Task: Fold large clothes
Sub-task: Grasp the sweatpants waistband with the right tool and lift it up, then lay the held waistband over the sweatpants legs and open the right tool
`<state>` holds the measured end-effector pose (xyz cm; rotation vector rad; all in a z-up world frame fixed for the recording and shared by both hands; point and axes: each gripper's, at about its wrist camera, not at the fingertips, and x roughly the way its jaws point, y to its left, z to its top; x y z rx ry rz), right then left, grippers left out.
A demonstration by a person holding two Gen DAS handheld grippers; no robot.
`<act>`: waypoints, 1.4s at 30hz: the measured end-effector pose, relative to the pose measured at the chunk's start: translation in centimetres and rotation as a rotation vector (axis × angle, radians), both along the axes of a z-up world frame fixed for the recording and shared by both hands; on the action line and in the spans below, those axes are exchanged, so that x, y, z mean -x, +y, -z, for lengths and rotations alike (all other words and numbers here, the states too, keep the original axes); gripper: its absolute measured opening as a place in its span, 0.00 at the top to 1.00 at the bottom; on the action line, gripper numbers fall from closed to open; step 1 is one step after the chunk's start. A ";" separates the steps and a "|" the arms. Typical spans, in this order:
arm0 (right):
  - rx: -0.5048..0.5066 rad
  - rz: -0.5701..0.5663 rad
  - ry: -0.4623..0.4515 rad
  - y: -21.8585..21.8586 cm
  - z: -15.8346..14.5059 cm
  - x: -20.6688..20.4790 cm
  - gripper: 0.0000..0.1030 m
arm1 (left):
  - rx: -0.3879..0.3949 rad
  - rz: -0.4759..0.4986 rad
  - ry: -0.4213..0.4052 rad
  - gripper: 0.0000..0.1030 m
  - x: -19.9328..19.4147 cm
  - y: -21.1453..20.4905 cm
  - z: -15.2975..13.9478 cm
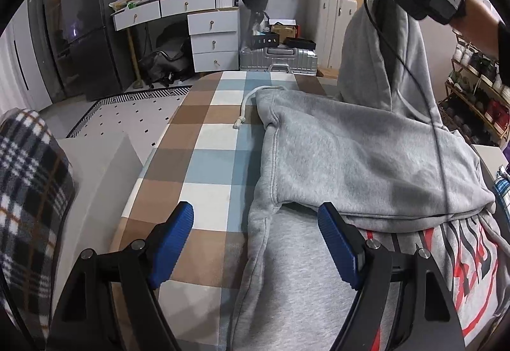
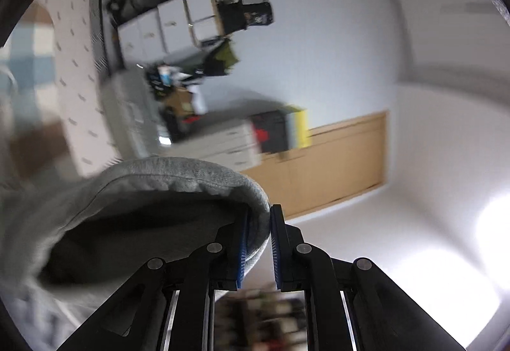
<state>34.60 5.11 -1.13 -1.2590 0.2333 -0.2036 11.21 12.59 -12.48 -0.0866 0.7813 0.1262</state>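
Right wrist: right tongs [image 2: 258,242] pinching hoodie [image 2: 178,172] cuff.

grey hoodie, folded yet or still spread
Partly folded: the grey hoodie has one layer doubled over its printed front, while the right gripper holds its edge in the air.

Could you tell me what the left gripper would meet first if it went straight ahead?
Probably the grey hoodie: the open left gripper points at its folded left edge on the checked tablecloth; depth is uncertain.
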 end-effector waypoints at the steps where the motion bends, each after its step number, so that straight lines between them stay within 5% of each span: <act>1: -0.030 -0.003 0.046 -0.2 0.5 -0.1 0.89 | 0.000 -0.003 0.003 0.26 0.0 0.1 0.0; 7: -0.037 -0.019 0.046 -1.6 2.9 1.0 0.90 | 0.005 -0.011 0.001 0.26 0.0 0.2 -0.1; 13: -0.286 -0.078 -0.029 -3.9 -2.3 4.9 0.89 | 0.009 0.003 0.006 0.26 -0.5 -0.4 0.0; 21: -0.637 -0.220 0.110 -7.8 -5.0 14.5 0.89 | 0.025 -0.002 0.005 0.26 -0.5 -1.0 -0.1; 31: -0.751 -0.354 0.361 -7.8 1.8 24.2 0.89 | 0.016 -0.019 -0.008 0.26 -0.2 -1.6 -0.2; 38: -0.778 -0.304 0.630 -6.6 9.0 25.2 0.89 | 0.030 -0.033 0.007 0.26 -0.2 -1.2 0.3; 42: -0.914 -0.231 0.715 -7.0 11.3 23.7 0.89 | 0.044 -0.016 0.003 0.25 -0.2 -1.5 0.2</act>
